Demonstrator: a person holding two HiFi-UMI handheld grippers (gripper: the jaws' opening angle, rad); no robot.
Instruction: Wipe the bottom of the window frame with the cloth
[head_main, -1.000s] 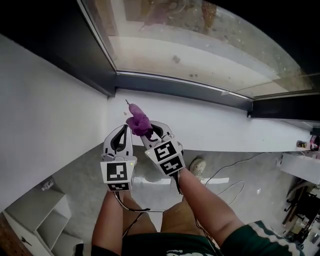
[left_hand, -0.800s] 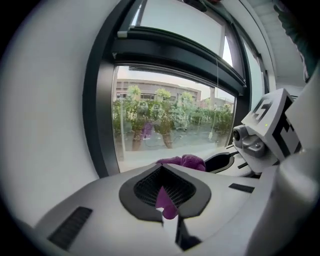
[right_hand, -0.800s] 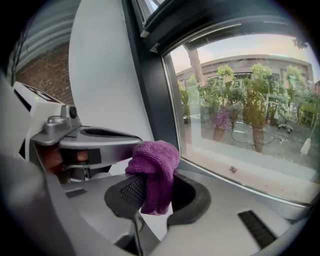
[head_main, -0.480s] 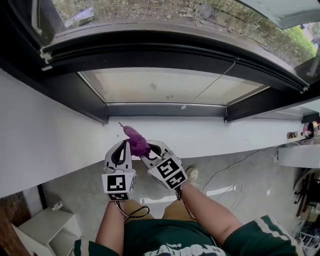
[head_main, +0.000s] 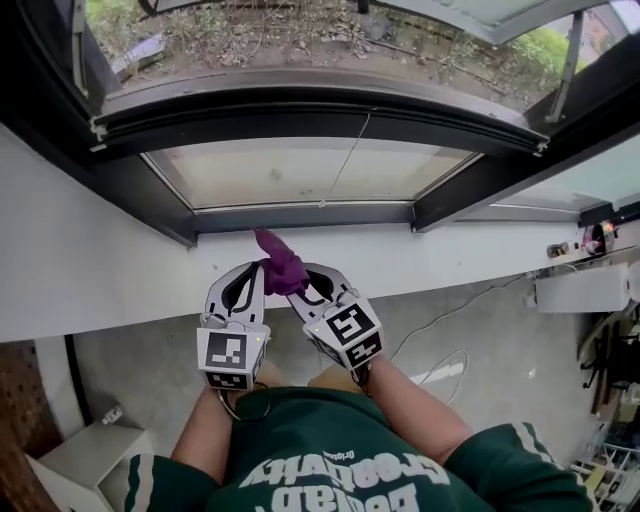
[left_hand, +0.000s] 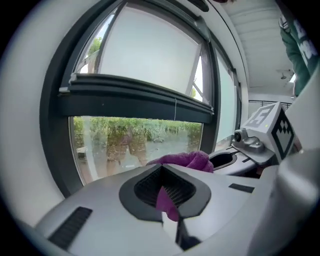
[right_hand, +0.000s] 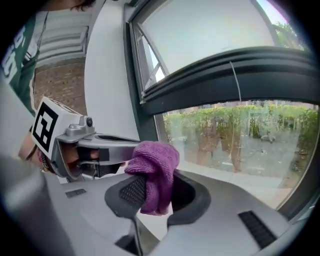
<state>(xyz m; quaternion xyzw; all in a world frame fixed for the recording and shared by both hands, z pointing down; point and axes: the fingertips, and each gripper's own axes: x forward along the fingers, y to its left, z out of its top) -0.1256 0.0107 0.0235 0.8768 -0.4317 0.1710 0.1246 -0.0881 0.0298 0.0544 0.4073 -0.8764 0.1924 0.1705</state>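
You are holding the purple cloth (head_main: 283, 270) with both tools at once: the left gripper (head_main: 251, 277) is pinching a thin fold of it between its closed pads, and the right gripper (head_main: 309, 284) is clamping down on the thicker bunched part, which is bulging out above its jaws. The two tools are sitting side by side, tips nearly touching. That is likely so the cloth stays wadded into one firm pad pointing forward instead of hanging loose. The cloth is sitting up in front of you, its tip showing against the white wall (head_main: 460, 262) just under the bottom of the window frame (head_main: 300, 216). Whether it is touching anything is not clear from the head view, and wiping does not look to be under way yet. The frame is a dark bar running left to right, with a lower glass pane (head_main: 310, 170) above it and a heavier dark crossbar higher up. Green shrubs and bare ground are showing through the glass in both gripper views. Below you a grey concrete floor (head_main: 490, 325) is showing, with a light cable (head_main: 441, 362) lying looped on it and a white shelf unit (head_main: 88, 462) at lower left. Clutter is standing at the far right edge, too small to name.
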